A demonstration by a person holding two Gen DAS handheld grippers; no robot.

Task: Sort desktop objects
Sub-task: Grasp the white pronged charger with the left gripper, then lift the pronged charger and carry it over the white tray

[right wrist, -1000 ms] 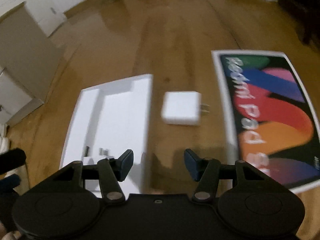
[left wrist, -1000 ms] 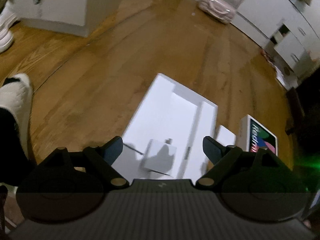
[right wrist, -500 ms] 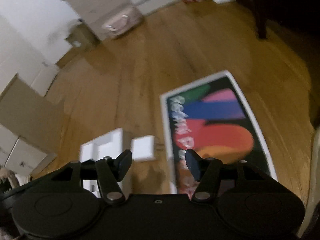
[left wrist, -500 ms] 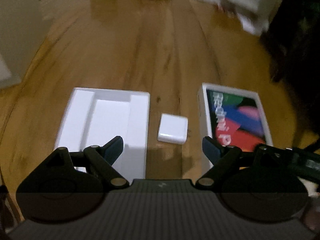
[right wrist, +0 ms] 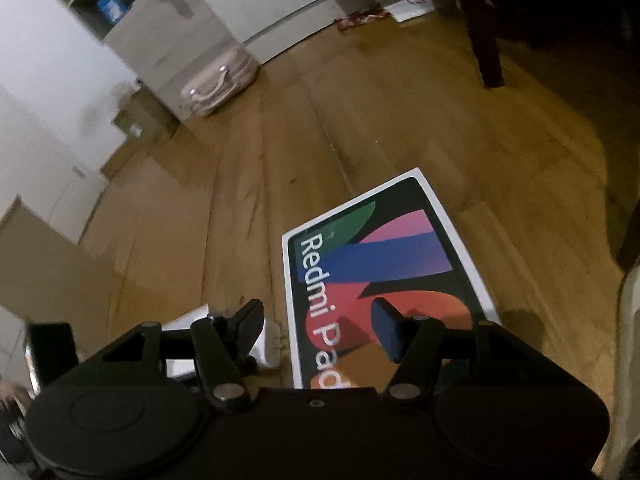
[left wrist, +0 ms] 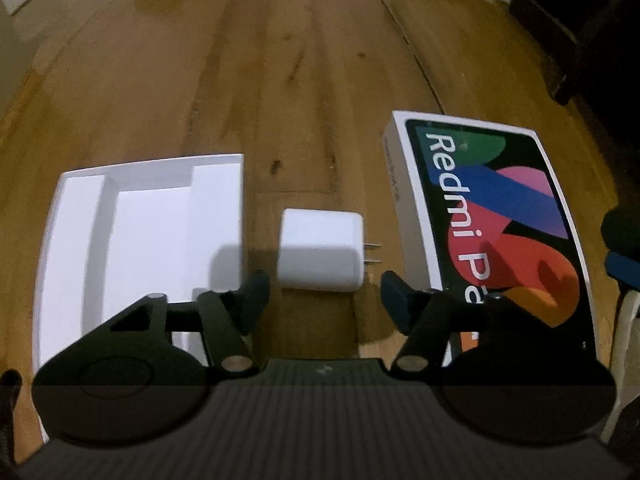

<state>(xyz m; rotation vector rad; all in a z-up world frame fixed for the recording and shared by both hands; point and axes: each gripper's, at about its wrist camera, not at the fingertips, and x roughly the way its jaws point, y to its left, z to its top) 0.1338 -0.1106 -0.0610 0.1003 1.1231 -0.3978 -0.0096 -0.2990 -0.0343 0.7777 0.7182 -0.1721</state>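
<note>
A white charger (left wrist: 321, 255) with two prongs lies on the wooden floor, between a white open box tray (left wrist: 140, 236) on the left and a colourful Redmi Pad box lid (left wrist: 504, 220) on the right. My left gripper (left wrist: 322, 300) is open and empty, just short of the charger, its fingers wider than it. My right gripper (right wrist: 318, 334) is open and empty above the near end of the Redmi Pad lid (right wrist: 384, 272). A corner of the charger (right wrist: 264, 348) shows behind its left finger.
The wooden floor (left wrist: 280, 60) stretches ahead. In the right wrist view, white cabinets (right wrist: 256, 4), a pink case (right wrist: 220, 84) and a dark furniture leg (right wrist: 480, 28) stand at the far side. Cardboard (right wrist: 44, 264) is at the left.
My left gripper swung right from over the tray and closed in on the charger. My right gripper swung right and tilted up, away from the charger and over the Redmi Pad lid.
</note>
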